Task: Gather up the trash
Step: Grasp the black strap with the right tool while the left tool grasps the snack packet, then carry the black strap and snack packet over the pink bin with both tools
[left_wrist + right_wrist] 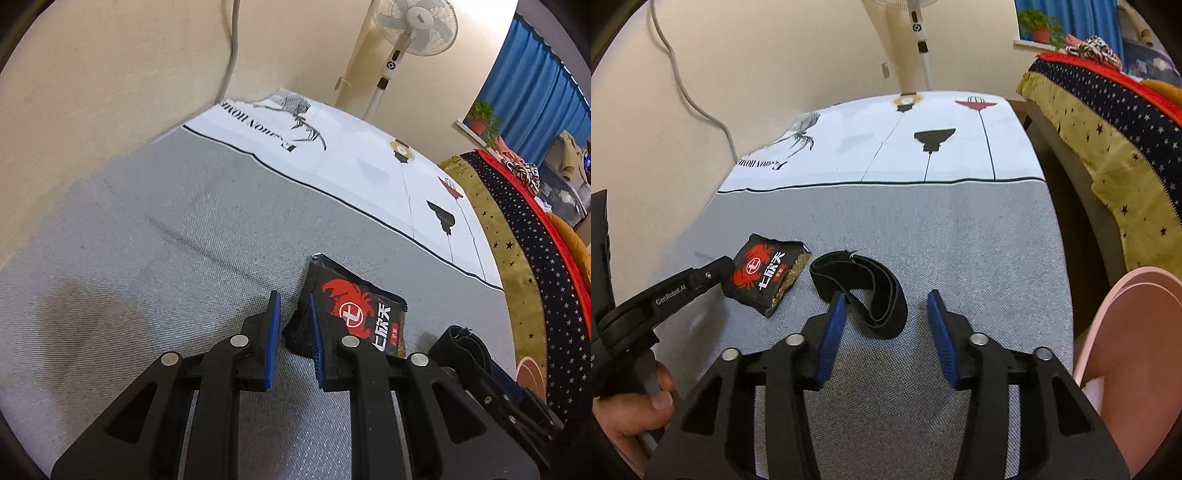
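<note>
A black snack packet (354,306) with a red crab print lies on the grey tablecloth; it also shows in the right wrist view (764,271). My left gripper (293,306) is open, its right finger resting over the packet's left edge, the left finger on bare cloth. It shows from the side in the right wrist view (716,269). A black looped strap (864,291) lies right of the packet. My right gripper (888,306) is open, just short of the strap, its left finger at the loop's near edge.
A pink bin (1137,354) stands at the table's right edge. A star-patterned cloth (1108,122) covers furniture to the right. A standing fan (406,33) and a grey cable (690,99) are by the wall. The table's far half is white with prints (923,140).
</note>
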Demonstrator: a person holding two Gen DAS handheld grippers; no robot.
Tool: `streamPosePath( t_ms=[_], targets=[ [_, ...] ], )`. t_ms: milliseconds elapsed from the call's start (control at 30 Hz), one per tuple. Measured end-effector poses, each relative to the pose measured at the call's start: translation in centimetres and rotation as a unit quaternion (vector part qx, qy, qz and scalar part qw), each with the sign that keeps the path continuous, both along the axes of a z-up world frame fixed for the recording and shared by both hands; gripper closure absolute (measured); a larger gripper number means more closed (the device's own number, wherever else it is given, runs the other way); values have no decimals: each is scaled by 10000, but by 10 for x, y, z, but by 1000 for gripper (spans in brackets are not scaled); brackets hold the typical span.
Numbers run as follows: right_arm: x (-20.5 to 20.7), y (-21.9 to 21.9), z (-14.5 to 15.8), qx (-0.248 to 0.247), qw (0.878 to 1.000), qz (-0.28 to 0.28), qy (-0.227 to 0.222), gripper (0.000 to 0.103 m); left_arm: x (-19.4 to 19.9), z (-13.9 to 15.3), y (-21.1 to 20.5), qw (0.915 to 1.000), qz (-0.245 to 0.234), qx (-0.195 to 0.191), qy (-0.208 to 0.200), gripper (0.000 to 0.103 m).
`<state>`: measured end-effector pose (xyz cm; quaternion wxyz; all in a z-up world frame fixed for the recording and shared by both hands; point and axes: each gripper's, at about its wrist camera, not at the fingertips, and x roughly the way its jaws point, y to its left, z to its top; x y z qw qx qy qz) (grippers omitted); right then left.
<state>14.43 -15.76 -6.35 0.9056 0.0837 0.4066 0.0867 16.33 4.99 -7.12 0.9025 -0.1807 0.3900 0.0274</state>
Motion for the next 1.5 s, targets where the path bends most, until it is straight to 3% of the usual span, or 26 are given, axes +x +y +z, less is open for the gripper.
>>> streamPosePath(
  t_ms=[133,233,400,500,733,1200,1500],
  targets=[
    [2,0,-2,15,10000,28,61,83,0,-2,-2,10000,-58,-44,58,87],
    [2,0,-2,58,10000,32,65,92,0,-2,-2,9999,-101,-92,75,87],
    [-2,-1,0,80,10000,17,23,93,0,-3,-3,9996,-196,-205,86,88],
    [-5,-4,3,94,9999,-46,-14,93,-2,-3,-4,9993,-230,-295,79,100],
    [-19,-20,16,190,9994,-266,-119,93,-13,9,-7,9989,-295,-361,-96,103],
    [-71,-44,57,42,9971,-543,-536,93,-57,62,-34,9931,-820,116,-832,103],
    [-102,-60,79,44,9939,-795,-762,93,-84,82,-47,9879,-1085,312,-1066,103]
  ],
)
